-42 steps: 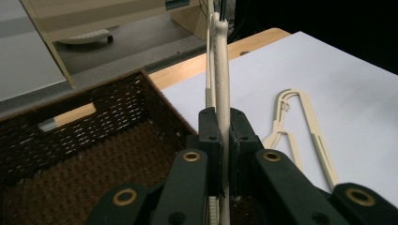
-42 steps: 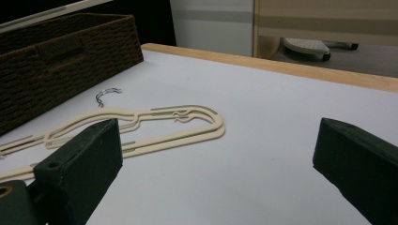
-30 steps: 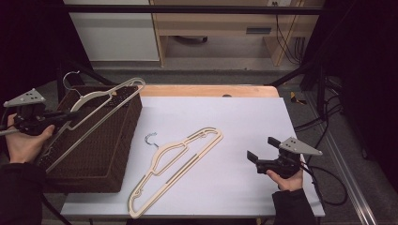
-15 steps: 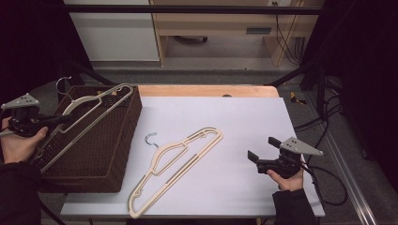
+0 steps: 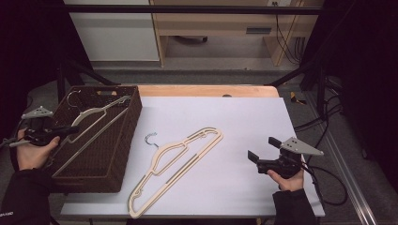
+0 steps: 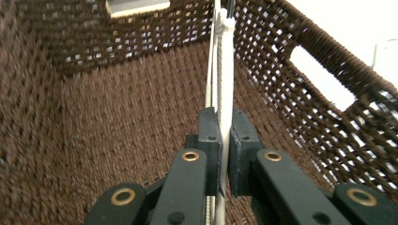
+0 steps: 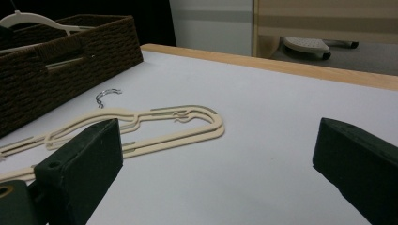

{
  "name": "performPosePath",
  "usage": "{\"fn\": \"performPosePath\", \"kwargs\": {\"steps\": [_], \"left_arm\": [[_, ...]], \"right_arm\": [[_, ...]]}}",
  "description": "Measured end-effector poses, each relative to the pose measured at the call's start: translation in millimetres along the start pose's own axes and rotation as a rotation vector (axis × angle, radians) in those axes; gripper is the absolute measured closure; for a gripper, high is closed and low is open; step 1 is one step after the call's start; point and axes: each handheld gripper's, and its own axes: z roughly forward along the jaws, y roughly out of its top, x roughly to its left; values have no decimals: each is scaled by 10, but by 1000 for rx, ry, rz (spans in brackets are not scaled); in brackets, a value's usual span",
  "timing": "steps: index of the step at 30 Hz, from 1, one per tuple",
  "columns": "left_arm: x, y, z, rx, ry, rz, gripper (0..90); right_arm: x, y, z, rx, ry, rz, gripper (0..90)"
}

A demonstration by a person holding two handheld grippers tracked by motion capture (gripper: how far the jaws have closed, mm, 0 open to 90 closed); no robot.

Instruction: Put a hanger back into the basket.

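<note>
Dim room, shelving and cables behind; white table (image 5: 244,122) with a wooden strip along its far edge. The left gripper (image 6: 220,140) has its jaws clamped tight on the thin edge of a cream hanger (image 6: 224,70), pads pressed on both sides. In the left gripper view the hanger runs straight up from the jaws toward the far wall of a brown wicker basket (image 6: 94,117), over the woven floor. From above, this held hanger (image 5: 96,117) now sits low inside the basket (image 5: 117,154), metal hook toward the far left corner; a second ago it was raised above the basket's rim, and half a second ago part way down. The left gripper (image 5: 70,130) has dropped with it and is at the basket's left wall, the hand (image 5: 30,150) just outside. Whether the hanger touches the basket floor cannot be told.

The basket stands at the table's left end and holds just that one hanger.

The right gripper (image 7: 216,164) has its jaws spread wide, nothing between them, over bare table. It has stayed put near the right front (image 5: 263,159). A second cream hanger (image 5: 173,168) lies flat mid-table, unmoved, hook toward the basket, well apart from the right gripper.
</note>
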Motion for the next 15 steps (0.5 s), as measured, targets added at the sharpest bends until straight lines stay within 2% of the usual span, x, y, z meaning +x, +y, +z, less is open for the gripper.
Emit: {"fn": "performPosePath", "kwargs": {"steps": [6,9,12,13,15], "left_arm": [[43,-79,60,37,20,-40,846],[82,-129,80,84,51,-49,837],[135,-163,69,90,67,-98,829],[148,-165,63,102,73,-99,823],[178,-172,60,139,94,-126,798]], "right_arm": [[4,-8,12,8,4,-4,22],[6,-8,14,8,3,-3,22],[8,-9,18,9,3,-1,23],[10,-10,21,10,4,-1,23],[12,-12,24,13,5,-2,23]]}}
